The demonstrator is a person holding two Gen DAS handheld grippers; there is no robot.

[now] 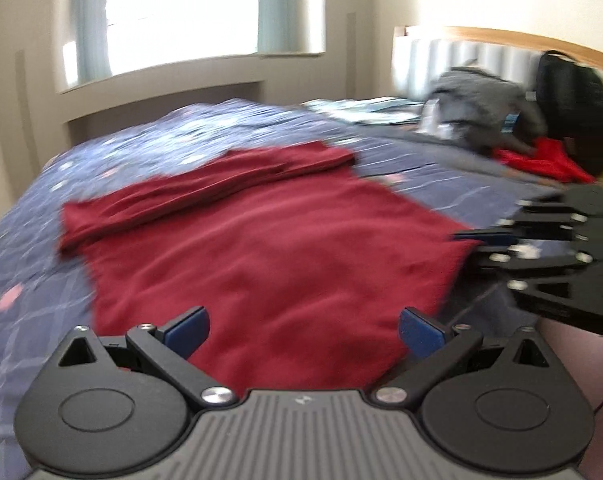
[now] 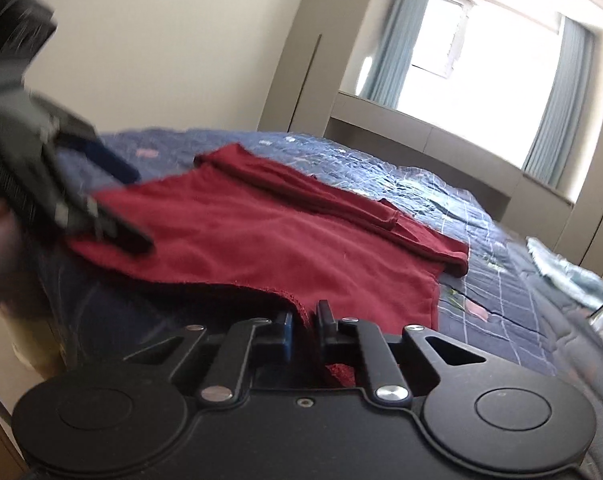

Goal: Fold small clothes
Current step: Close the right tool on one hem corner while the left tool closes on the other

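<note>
Right gripper (image 2: pixel 304 322), bottom centre of its frame, is pinching the near hem of the dark red garment (image 2: pixel 269 236). Left gripper (image 1: pixel 303 326) is hovering wide open at lower centre, nothing between its blue pads. Garment is lying spread mid-frame on the blue patterned bedspread (image 1: pixel 149 136).

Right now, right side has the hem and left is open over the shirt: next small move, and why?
Probably close the left hand-held gripper on the near edge of the dark red shirt. Its jaws stand open with cloth between them, while the right hand-held gripper is already shut on the hem. Both corners need holding before a lift and fold.
</note>
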